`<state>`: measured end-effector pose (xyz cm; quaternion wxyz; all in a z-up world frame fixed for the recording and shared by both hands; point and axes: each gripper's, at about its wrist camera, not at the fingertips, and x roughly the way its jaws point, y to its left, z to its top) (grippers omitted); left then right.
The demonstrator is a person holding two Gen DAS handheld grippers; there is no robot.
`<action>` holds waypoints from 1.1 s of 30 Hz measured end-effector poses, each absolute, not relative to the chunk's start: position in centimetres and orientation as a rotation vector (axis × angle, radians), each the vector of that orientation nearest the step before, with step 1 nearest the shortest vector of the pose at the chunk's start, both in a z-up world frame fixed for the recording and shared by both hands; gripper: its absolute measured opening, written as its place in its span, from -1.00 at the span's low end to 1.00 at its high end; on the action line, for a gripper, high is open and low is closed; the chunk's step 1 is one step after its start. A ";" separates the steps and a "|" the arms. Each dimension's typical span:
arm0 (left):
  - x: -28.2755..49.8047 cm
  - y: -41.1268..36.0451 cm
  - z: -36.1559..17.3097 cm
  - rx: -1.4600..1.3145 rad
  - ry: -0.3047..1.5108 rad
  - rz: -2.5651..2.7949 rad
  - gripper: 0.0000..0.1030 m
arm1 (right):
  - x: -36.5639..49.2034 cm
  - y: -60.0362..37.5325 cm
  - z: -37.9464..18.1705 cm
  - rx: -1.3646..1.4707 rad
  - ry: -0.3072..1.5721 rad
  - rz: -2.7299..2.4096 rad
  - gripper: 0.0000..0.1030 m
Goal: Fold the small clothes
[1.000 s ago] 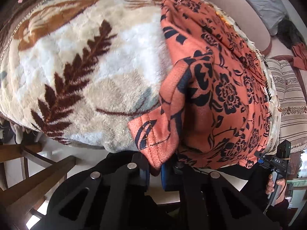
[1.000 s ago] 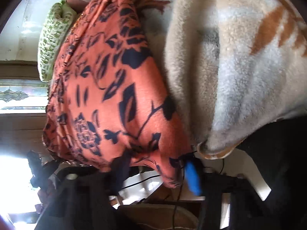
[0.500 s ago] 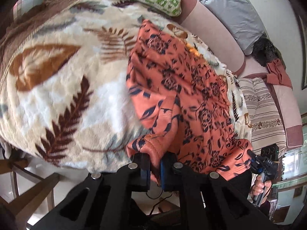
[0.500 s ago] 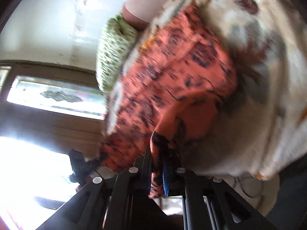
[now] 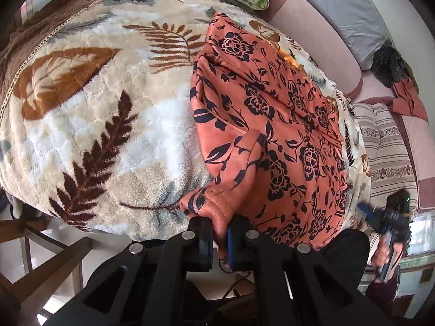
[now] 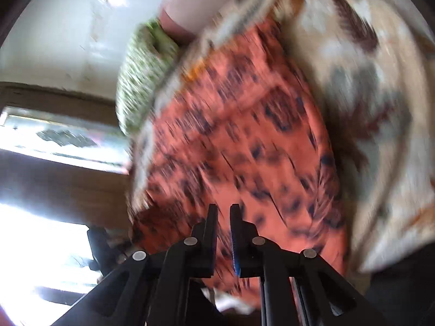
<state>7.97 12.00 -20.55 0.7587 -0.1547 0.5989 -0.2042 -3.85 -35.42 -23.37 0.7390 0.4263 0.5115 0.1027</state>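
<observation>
The right gripper (image 6: 223, 217) has just released the garment (image 5: 272, 125), jaws slightly apart and empty, while the left gripper (image 5: 220, 233) still pinches its hem, mid-fold.

You have no readable text, label, brand, number or sign in either view; the prints on the cloth are only flowers and leaves, and the right wrist view is too blurred to make anything out.
</observation>
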 end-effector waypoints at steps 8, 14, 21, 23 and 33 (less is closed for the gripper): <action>7.5 11.9 -18.4 -0.357 1.253 -0.472 -0.86 | -10.5 -36.5 -27.4 0.861 1.199 0.027 0.61; 7.6 11.5 -17.0 -0.365 1.223 -0.487 -0.86 | -10.5 -37.2 -32.0 0.991 1.247 0.087 0.55; 7.5 11.7 -17.0 -0.374 1.227 -0.473 -0.87 | -10.1 -34.4 -36.6 1.065 1.323 0.131 -0.65; 7.5 11.9 -16.9 -0.370 1.225 -0.469 -0.87 | -10.3 -34.0 -35.3 1.022 1.288 0.141 -0.83; 9.2 12.5 -16.2 -0.428 1.195 -0.460 -0.87 | -6.6 -35.2 -24.1 1.086 0.903 0.346 -0.85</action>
